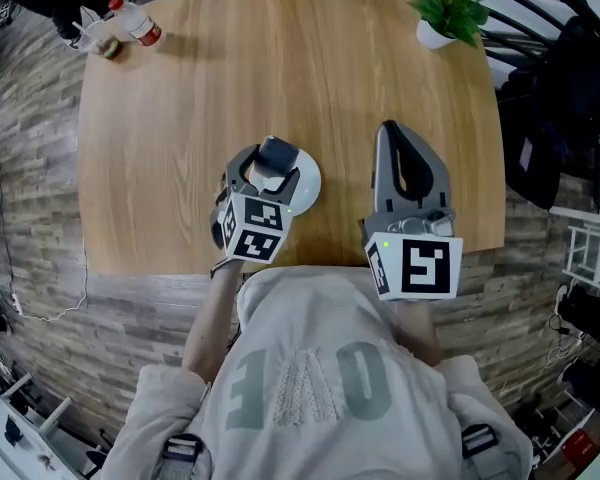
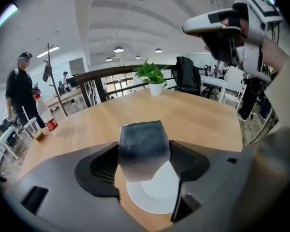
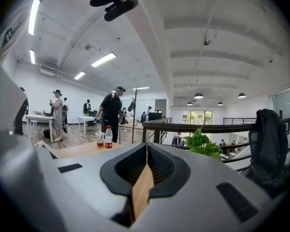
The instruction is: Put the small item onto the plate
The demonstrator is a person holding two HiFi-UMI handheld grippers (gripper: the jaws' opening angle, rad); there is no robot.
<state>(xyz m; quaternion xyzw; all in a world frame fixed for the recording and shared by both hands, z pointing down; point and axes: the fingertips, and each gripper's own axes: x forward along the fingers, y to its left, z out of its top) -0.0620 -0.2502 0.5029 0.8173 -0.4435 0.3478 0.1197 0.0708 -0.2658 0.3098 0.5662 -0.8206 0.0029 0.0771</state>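
Observation:
The small item (image 1: 277, 154) is a dark blue-grey soft block. My left gripper (image 1: 272, 168) is shut on it, holding it just above the white plate (image 1: 308, 183) near the table's front edge. In the left gripper view the small item (image 2: 144, 149) fills the gap between the jaws, and the plate (image 2: 159, 197) lies beneath it. My right gripper (image 1: 388, 128) hovers to the right of the plate, shut and with nothing in it. In the right gripper view the jaws meet, with only a thin slit between them.
The round wooden table (image 1: 280, 68) carries a potted plant (image 1: 445, 8) at the far right and a bottle (image 1: 135, 23) with a cup at the far left. Beyond the table are a railing (image 3: 208, 127) and people standing (image 3: 113, 110).

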